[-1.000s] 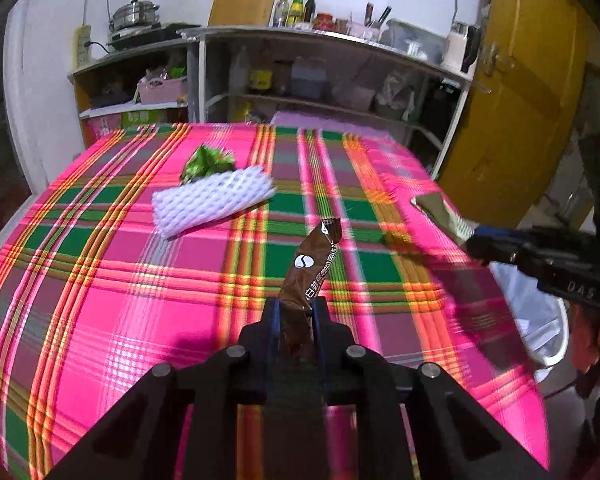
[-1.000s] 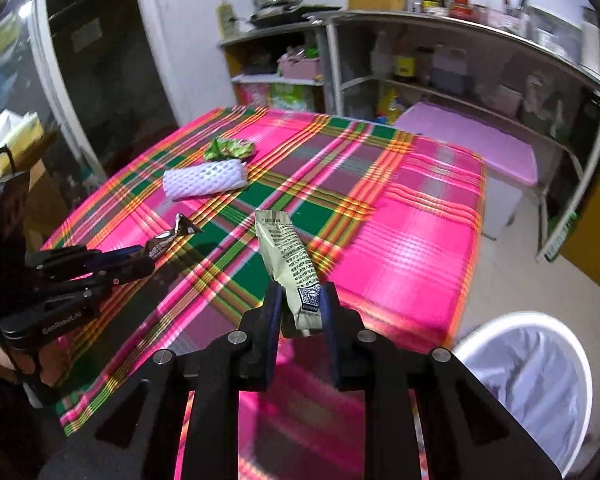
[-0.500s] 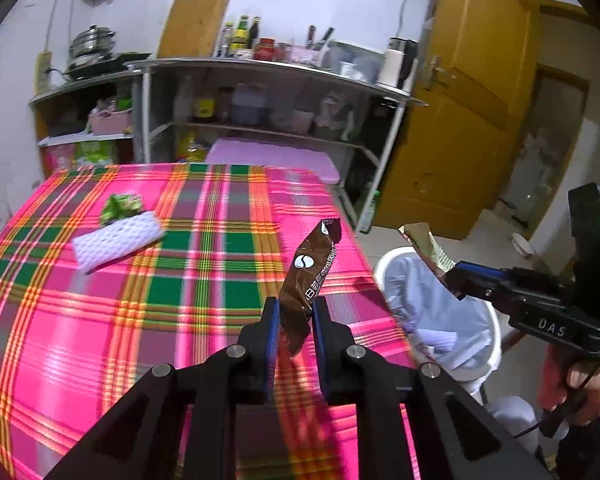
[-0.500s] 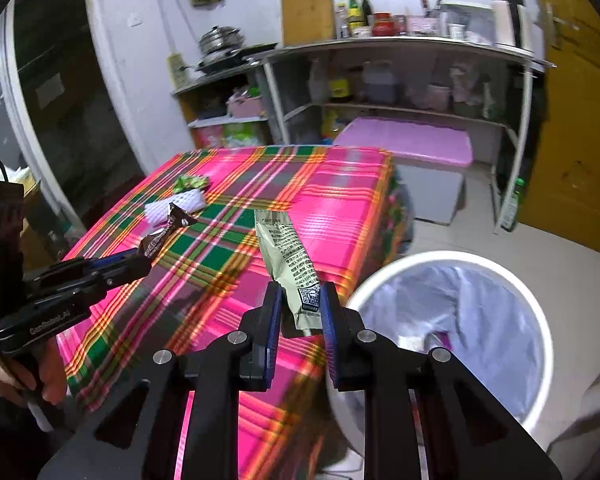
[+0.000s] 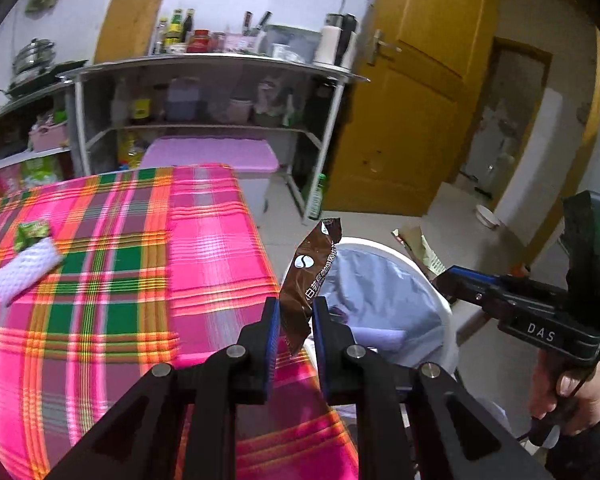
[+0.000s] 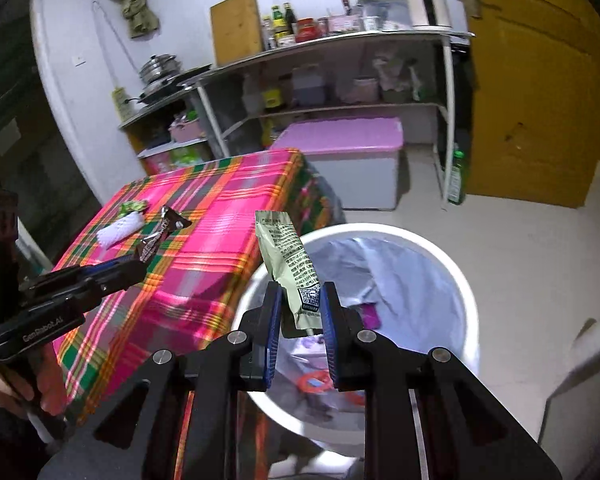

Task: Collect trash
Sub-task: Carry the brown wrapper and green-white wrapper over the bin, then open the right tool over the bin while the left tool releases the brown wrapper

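Overhead, the left gripper pinches a glossy brown crinkled foil wrapper. Beside it, the right gripper pinches a flat pale-green printed sachet above the round white lined bin.

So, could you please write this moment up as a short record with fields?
left gripper: shut on brown wrapper
right gripper: shut on pale green wrapper, over the bin
white bin: on the floor beside the table, lined, some trash inside
table: white foam sleeve and green wrapper not yet collected
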`<state>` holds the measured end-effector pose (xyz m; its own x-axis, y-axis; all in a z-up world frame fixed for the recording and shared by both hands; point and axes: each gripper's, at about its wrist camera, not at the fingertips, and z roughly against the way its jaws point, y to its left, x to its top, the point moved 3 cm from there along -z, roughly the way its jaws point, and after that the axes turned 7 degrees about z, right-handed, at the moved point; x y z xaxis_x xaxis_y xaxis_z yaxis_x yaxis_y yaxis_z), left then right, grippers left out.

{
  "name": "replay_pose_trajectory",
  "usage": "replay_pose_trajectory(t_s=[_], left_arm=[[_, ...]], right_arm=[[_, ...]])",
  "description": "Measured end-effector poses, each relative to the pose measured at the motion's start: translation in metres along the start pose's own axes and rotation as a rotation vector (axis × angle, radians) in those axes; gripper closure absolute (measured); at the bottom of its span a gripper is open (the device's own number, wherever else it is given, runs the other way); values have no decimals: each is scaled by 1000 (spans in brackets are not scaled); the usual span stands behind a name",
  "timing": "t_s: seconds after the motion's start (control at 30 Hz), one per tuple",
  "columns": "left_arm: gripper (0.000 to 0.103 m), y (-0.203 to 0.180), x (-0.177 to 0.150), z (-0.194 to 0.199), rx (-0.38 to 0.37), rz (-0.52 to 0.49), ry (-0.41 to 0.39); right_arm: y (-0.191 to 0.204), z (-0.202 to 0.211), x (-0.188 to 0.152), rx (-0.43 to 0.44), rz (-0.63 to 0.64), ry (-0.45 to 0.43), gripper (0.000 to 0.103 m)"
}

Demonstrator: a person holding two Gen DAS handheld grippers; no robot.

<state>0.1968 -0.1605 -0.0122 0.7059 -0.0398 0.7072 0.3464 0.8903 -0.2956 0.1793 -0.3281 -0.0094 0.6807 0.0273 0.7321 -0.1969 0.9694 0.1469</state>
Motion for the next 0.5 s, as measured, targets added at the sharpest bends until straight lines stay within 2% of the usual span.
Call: replay_pose_trajectory(t_s=[0.23,0.5], left_arm=[[86,-26,-4,-34,-39,-34,59],[86,-32,-9,-70,-51,-36,135]], right_arm=[[-25,-5,-13,-38,-44,30,82],[-41,-21,-24,-65,-70,88,77]])
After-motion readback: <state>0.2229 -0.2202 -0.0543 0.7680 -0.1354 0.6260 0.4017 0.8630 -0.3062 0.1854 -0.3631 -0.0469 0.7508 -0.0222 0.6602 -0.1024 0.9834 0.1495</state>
